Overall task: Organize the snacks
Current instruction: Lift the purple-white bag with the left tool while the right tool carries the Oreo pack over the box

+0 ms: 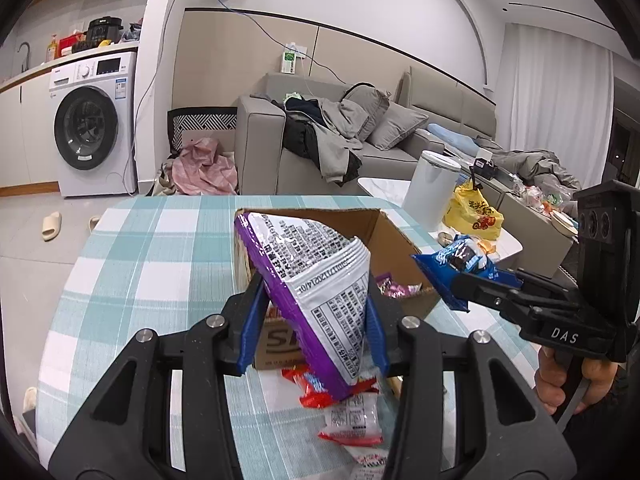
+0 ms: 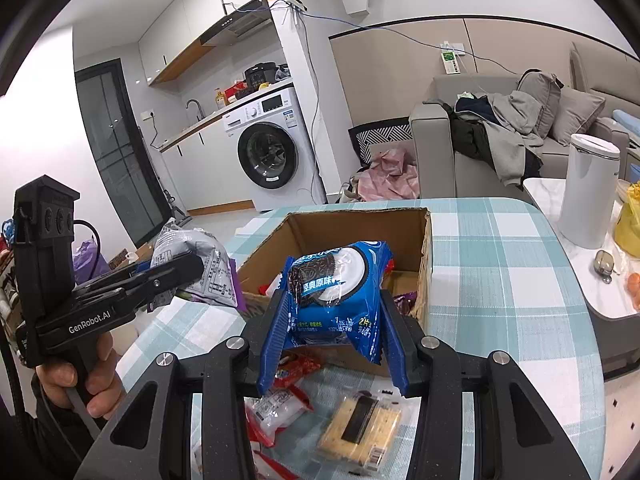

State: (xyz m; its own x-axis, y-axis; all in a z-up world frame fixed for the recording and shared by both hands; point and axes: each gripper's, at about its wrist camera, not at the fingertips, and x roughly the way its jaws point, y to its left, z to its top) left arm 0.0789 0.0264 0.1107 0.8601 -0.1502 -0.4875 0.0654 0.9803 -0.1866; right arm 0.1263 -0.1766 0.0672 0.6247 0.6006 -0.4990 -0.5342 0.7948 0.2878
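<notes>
My left gripper [image 1: 314, 312] is shut on a purple and silver snack bag [image 1: 316, 280], held up in front of the open cardboard box [image 1: 394, 240]. My right gripper [image 2: 334, 324] is shut on a blue cookie pack [image 2: 340, 292], also lifted near the cardboard box [image 2: 424, 248]. In the left wrist view the right gripper [image 1: 452, 280] shows at the right with the blue cookie pack [image 1: 460, 260]. In the right wrist view the left gripper [image 2: 192, 268] shows at the left with the snack bag [image 2: 208, 264]. Small purple packets [image 1: 394, 288] lie inside the box.
Red and white snack packets [image 1: 340, 400] and a cracker pack [image 2: 360, 426] lie on the checked tablecloth [image 2: 500, 280] below the grippers. A white bin [image 2: 588, 192] and yellow bag [image 1: 476, 212] stand on a side table at right. A sofa and washing machine lie beyond.
</notes>
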